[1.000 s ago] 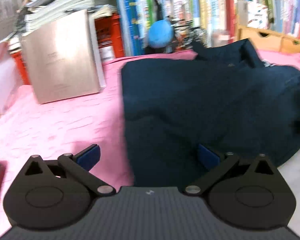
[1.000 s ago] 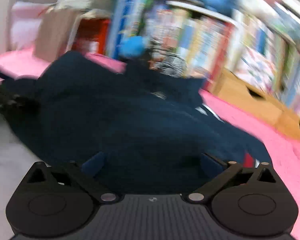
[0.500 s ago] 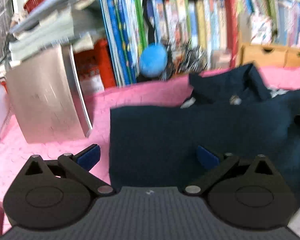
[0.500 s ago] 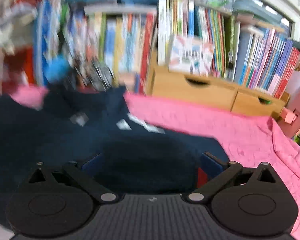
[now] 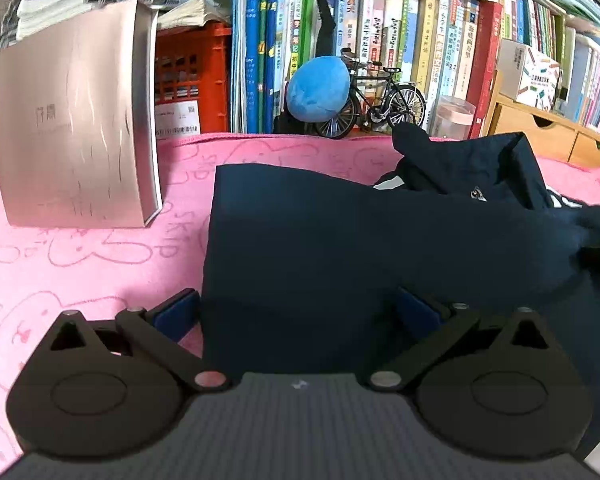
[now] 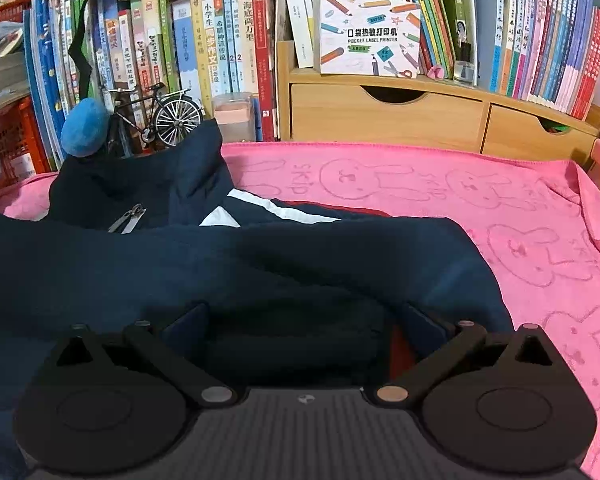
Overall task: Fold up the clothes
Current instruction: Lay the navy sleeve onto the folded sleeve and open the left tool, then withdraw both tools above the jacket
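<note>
A navy zip jacket [image 5: 340, 240] lies on a pink bunny-print towel [image 5: 80, 264], its collar [image 6: 168, 176] standing up toward the bookshelf. White and red stripes [image 6: 276, 210] show at its right side. My left gripper [image 5: 298, 312] is open over the jacket's near left corner; its left finger is over the towel and its right finger over cloth. At the jacket's near right part, my right gripper [image 6: 305, 324] is open too, with a hump of navy cloth lying between its spread fingers. Neither grips anything.
A rose-gold box [image 5: 76, 120] leans at the back left beside a red crate [image 5: 188, 76]. A blue plush ball [image 5: 318, 94] and a model bicycle [image 5: 380, 104] stand before the books. A wooden drawer unit [image 6: 380, 116] lines the back right. Bare towel [image 6: 520, 240] lies to the right.
Both views have swung and steadied. The left gripper has drawn back so the jacket's straight left edge shows. The right gripper has swung to the jacket's right side. Both stay open.
</note>
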A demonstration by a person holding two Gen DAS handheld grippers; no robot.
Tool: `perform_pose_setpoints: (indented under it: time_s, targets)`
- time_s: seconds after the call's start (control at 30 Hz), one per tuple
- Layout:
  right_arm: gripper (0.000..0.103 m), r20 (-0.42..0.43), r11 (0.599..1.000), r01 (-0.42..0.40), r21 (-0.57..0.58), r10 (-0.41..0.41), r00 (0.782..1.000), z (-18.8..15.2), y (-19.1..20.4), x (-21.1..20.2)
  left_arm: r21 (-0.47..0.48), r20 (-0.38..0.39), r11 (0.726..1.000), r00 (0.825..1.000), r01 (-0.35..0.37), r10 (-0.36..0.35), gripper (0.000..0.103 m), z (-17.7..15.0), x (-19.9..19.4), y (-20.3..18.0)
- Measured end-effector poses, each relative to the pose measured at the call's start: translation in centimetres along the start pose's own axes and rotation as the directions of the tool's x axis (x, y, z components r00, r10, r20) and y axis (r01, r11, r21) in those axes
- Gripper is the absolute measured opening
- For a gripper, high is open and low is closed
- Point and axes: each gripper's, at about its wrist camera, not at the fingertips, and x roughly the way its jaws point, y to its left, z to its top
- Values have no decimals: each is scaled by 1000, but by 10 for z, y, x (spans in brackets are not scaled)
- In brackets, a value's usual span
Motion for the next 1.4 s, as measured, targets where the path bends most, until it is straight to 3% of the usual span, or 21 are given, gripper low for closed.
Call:
perform_pose_setpoints:
  time_s: [0.17, 0.3, 0.43, 0.63, 0.77, 0.87, 1.03, 1.23, 1.4]
  targets:
    - [103, -9, 1000, 7, -12, -7, 1000, -1, 1, -4, -62, -42, 996, 997, -60, 57, 103, -10, -26, 0]
    - [103, -61, 999, 29, -39, -31, 998, -17, 14, -42, 0, -50, 996, 995, -86, 86, 103, -40, -76, -23]
    - [103, -51, 993, 56, -106, -62, 997, -55, 39, -104, 62, -88, 992, 989, -113, 118, 103, -77, -114, -45]
    - [103, -76, 1000, -9, 10, 9, 997, -130, 47, -182, 35, -112, 994, 988, -106, 110, 103, -120, -162, -54]
    - [103, -13, 999, 51, 7, -51, 999, -178, 55, -237, 37, -85, 994, 991, -104, 106, 103, -142, -206, -55]
    - [103, 19, 996, 74, 43, -75, 997, -200, 57, -283, 6, -82, 998, 994, -65, 66, 103, -163, -244, -53]
    - [103, 114, 998, 51, 36, -55, 992, -216, 67, -347, 47, -55, 998, 998, -31, 33, 103, -181, -287, -71]
    - [103, 56, 995, 94, -19, -93, 994, -229, 76, -346, 72, -73, 997, 996, -37, 42, 103, -179, -282, -81]
    - [103, 20, 997, 62, -39, -61, 998, -246, 78, -340, 70, -66, 997, 997, -43, 48, 103, -191, -293, -82]
